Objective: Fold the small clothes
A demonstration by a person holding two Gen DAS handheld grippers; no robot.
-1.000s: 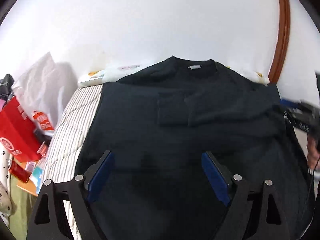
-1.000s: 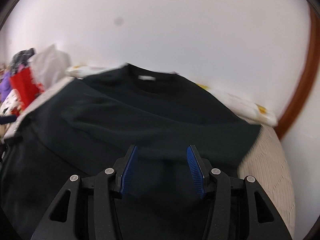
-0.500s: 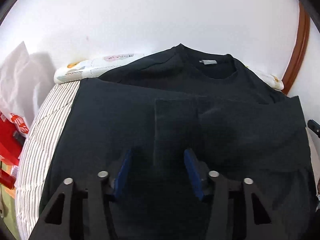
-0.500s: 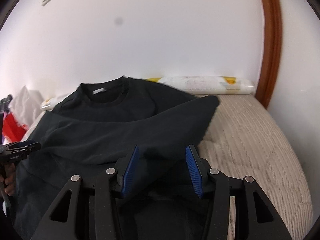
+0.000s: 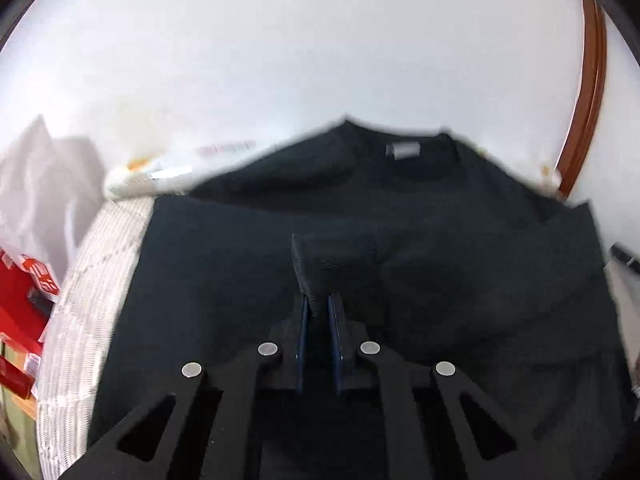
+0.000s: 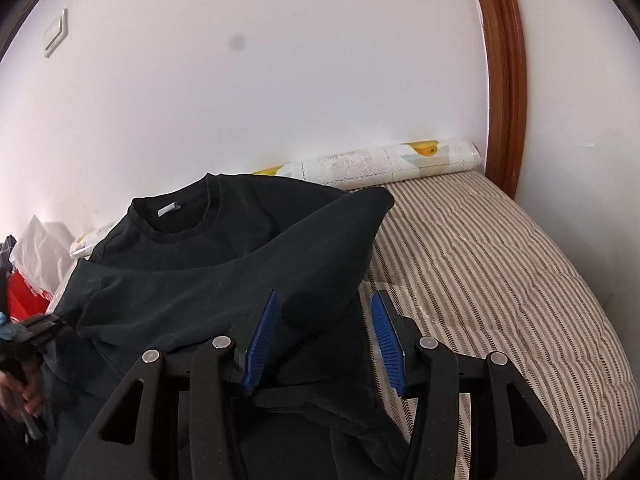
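Two grippers at work on one black sweatshirt spread over a striped mattress, collar at the far side against the white wall.

Left gripper: blue pads drawn together, clamped on a pinch of the folded-in sleeve cuff near the garment's middle. The cloth rises in a small peak out of the jaws. View is smeared with motion, so how deep the bite goes cannot be told.

Right gripper: fingers apart, a bulge of the right sleeve fold sitting between them, nothing pinched. The fold stands up off the bed in a ridge running to the far right.

Risks, as judged from here:
- Left grip looks shallow, only on a tuft. A pull across the body could slip the cuff out, and the sleeve would drop crooked.
- If the pinch has caught the body layer beneath as well, lifting would drag the whole front and rumple the folds laid so far.
- Right jaws closing on the bulge may take several layers at once, so the ridge would be carried instead of flattened.
- Grippers are close over the same cloth; pulling in opposed directions would skew the garment on the mattress.
- Left edge of the bed is near a red bag and clutter; a hard tug leftward could slide the hem off that side.
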